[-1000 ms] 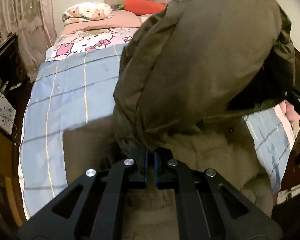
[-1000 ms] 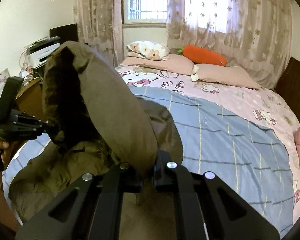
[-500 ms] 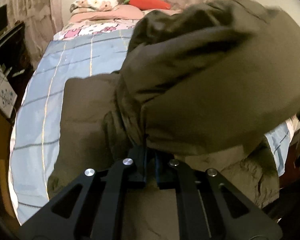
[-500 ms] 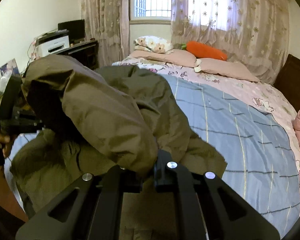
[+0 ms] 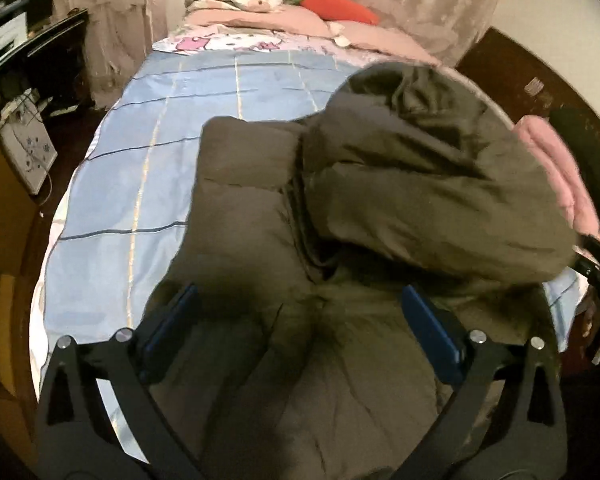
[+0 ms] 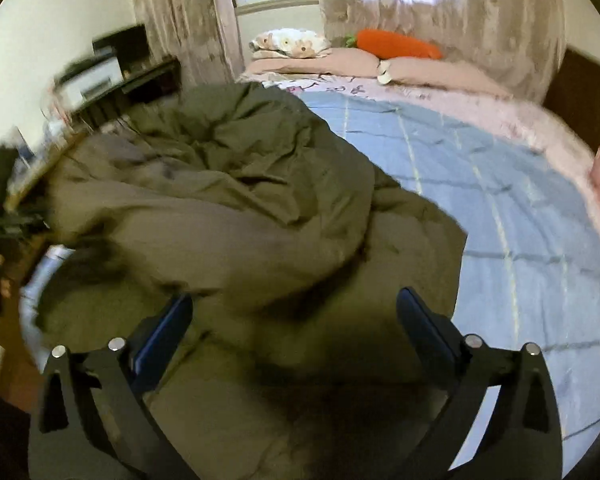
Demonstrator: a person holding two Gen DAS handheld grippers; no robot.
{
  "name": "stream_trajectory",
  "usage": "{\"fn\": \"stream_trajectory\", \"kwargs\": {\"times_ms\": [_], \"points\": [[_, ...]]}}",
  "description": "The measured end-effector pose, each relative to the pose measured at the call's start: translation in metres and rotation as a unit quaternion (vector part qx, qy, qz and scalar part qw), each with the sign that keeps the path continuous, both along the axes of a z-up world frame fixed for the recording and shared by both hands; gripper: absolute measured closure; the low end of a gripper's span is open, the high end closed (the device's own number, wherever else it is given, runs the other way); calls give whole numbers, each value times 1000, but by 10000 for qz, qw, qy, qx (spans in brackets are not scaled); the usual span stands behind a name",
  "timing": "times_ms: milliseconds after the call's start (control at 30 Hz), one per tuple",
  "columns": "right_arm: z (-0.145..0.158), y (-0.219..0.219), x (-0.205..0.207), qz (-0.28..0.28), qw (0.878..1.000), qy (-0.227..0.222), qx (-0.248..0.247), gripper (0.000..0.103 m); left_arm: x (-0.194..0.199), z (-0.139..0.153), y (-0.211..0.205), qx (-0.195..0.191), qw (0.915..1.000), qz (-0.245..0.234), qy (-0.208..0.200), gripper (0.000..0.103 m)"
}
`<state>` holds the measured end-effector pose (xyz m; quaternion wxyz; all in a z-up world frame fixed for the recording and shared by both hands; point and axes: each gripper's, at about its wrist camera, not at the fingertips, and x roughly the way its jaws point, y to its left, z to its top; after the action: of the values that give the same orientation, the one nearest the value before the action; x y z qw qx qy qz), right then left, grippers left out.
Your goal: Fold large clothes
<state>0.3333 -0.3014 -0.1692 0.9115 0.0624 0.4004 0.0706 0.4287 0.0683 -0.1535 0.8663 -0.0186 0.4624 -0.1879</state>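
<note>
- So both claws have just let go: the left claw (image 5: 300, 312) and the right claw (image 6: 296, 312) have each just swung wide, blue pads far apart, nothing pinched between them.
- Big olive puffer coat (image 5: 284, 240) is lying on the bed (image 5: 148, 128), down at the near end, closest to both cameras. It covers the near edge and spreads under both claws.
- Upper part of the coat is flopped over onto the lower part, so there's a thick puffy roll (image 5: 428, 200) sitting on top of a flatter layer. From the right wrist view the same roll (image 6: 220, 200) bulges up on the left side of the bed.
- Pictures are pretty blurry, so can't tell if the fold edges line up.
- Blue checked blanket (image 6: 520, 220) is bare beyond the coat, all the way toward the far end of the bed.
- At the far end: pink pillows (image 6: 420, 70), a floral pillow (image 6: 292, 42), and an orange carrot plushie (image 6: 396, 44).
- Left claw shows up at the left edge of the right wrist view, too smeared to read there.
</note>
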Motion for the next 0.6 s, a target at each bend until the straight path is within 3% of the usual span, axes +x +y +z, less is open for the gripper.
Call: {"fn": "stream_trajectory", "kwargs": {"times_ms": [133,233,300,433,600], "points": [[44,-15,-11,-545,9969,-301,486,1,-16,43,17,-397,9975,431,-405,2],[64,9,8,-563,9974,-400,223,1,-23,86,-21,-36,9919,308,-1234,2],[65,28,31,-701,9971,-275,-149,1,-18,92,-60,415,9896,-91,-1376,2],[32,51,79,-937,9940,82,-558,1,14,65,-134,1150,9824,-563,-1357,2],[-36,46,119,-1166,9875,754,-750,2,61,-13,-174,1672,9827,-554,-575,2]]}}
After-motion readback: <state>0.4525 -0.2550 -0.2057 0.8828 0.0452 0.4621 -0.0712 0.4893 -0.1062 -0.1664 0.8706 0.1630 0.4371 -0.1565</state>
